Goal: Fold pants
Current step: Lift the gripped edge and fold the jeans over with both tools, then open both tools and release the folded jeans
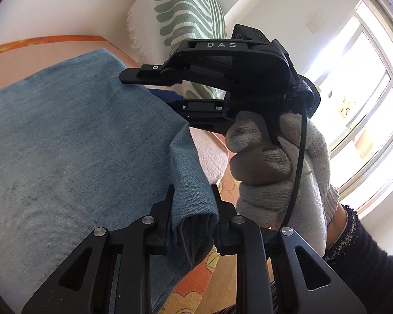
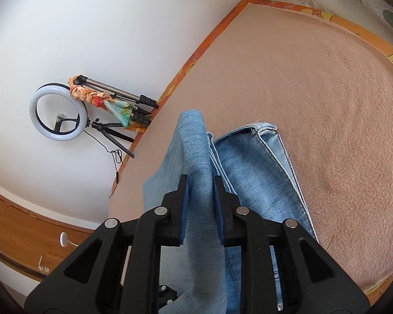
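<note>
Light blue denim pants (image 1: 65, 130) lie on a peach blanket (image 2: 314, 104), with one hemmed leg end (image 2: 264, 127) flat on it. In the left wrist view my left gripper (image 1: 192, 191) is shut on a thick folded edge of the denim. My right gripper (image 2: 199, 183) straddles a raised ridge of denim that fills the gap between its blue pads (image 2: 184, 204), without a clear pinch. The right gripper (image 1: 141, 85) also shows in the left wrist view, held by a hand in a white glove (image 1: 275, 170) at the far corner of the fabric.
An orange flowered sheet (image 2: 196, 55) borders the blanket. A green and white fringed cloth (image 1: 186, 13) hangs behind. A ring light (image 2: 59, 112) and tripods (image 2: 123, 96) lie on the white floor beside the bed. A bright window (image 1: 366, 104) is at the right.
</note>
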The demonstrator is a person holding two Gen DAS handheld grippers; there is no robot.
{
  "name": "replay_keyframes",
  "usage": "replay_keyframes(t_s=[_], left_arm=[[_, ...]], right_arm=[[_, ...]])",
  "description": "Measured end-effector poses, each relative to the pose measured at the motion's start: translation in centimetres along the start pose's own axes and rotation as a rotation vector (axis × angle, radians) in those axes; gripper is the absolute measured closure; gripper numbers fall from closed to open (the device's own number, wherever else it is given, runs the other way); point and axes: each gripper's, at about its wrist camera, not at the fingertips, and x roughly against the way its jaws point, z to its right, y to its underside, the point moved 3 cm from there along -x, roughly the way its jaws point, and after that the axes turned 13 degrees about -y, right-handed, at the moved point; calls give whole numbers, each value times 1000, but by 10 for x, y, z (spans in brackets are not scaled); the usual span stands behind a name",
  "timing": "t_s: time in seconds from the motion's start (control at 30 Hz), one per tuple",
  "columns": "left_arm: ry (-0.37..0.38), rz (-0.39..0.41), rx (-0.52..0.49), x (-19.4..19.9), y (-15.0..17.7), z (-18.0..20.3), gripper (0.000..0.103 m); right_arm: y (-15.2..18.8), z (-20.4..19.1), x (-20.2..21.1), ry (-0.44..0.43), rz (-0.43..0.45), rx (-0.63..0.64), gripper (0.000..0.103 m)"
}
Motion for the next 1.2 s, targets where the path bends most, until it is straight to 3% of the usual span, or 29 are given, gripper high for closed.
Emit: replay_keyframes(t_s=[0.07, 0.13, 0.2, 0.33, 0.47, 0.63, 0.73, 0.83, 0.87, 0.9, 0.93, 1.07, 1.2], left_arm=[[-7, 1, -6, -3, 0, 2, 82], [-24, 3, -23, -8, -1, 5, 82], [-50, 1, -43, -11, 0, 9, 82], [-20, -39, -65, -7, 8, 21, 72], [14, -52, -95, 24, 21, 23, 72], [-80, -1, -66, 76, 23, -14, 69], [-162, 24, -37, 94, 22, -41, 69], [-194, 23, 26, 96, 23, -65, 68], [-202, 18, 38, 95, 24, -70, 65], [-213, 13, 46, 93, 24, -75, 56], [-226, 12, 57, 89, 24, -80, 49], [-219, -1, 141, 82, 26, -98, 48], [-208, -11, 220, 78, 27, -115, 48]], right_arm=[[3, -3, 0, 57, -16, 40, 63], [8, -4, -3, 92, -36, 70, 63], [10, -4, -6, 133, -48, 90, 93], [9, 1, -4, 162, -46, 102, 96], [12, 4, -2, 216, -55, 151, 97], [17, 2, 0, 302, -70, 214, 96], [17, -4, 6, 363, -56, 260, 88], [17, -6, 11, 361, -60, 262, 65], [18, -7, 13, 363, -50, 267, 54], [18, -8, 13, 365, -49, 279, 50], [19, -10, 13, 369, -54, 286, 49], [20, -6, 11, 380, -71, 294, 31], [21, 2, 4, 370, -109, 296, 25]])
